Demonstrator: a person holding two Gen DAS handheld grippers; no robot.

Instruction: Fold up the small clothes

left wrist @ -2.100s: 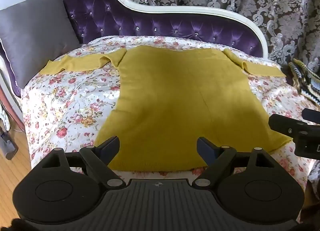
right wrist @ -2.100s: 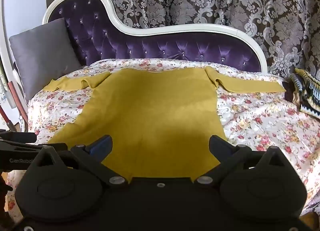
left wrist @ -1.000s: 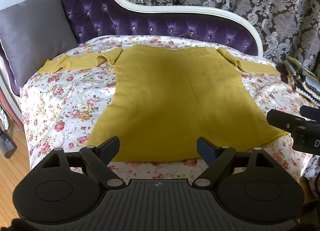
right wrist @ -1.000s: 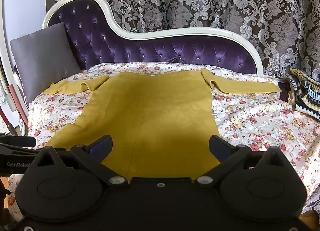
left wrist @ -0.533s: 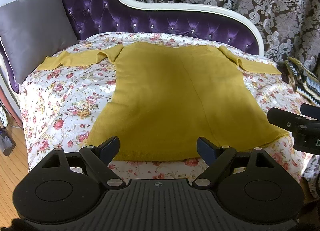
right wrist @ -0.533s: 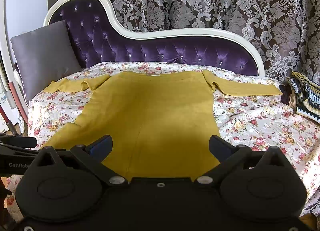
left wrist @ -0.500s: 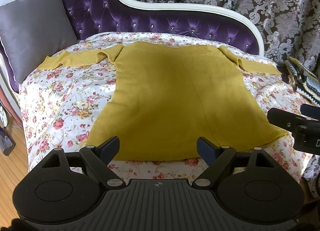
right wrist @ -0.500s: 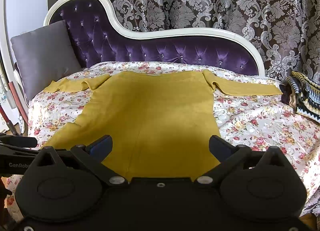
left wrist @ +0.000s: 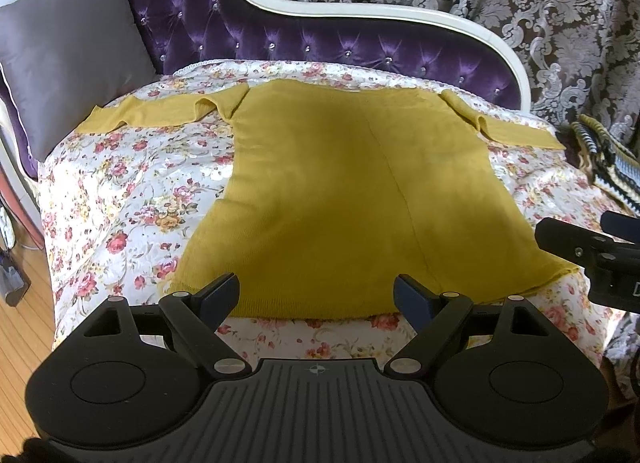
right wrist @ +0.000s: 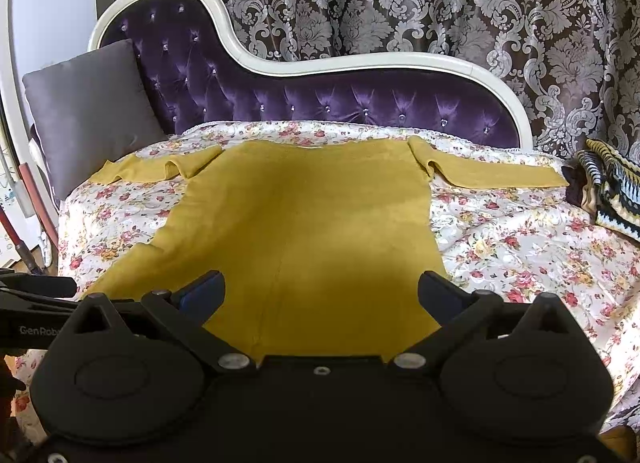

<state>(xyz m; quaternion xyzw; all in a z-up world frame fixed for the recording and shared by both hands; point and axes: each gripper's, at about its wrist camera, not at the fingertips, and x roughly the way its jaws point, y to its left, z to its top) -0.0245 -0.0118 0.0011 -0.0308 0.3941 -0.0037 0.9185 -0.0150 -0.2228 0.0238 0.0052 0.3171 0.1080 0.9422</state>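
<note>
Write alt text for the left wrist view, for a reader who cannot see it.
A mustard-yellow sweater lies flat, sleeves spread, on a floral bedspread over a purple tufted chaise. The open left gripper hovers at its hem, holding nothing; the right gripper enters at right.

The sweater lies flat on the bedspread, cushion behind-left, headboard behind.

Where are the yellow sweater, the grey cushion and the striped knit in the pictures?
yellow sweater (left wrist: 352, 191): left wrist view, middle of its body.
grey cushion (right wrist: 90, 111): right wrist view, centre of its face.
striped knit (right wrist: 614, 187): right wrist view, its folded heap at the right edge.
</note>
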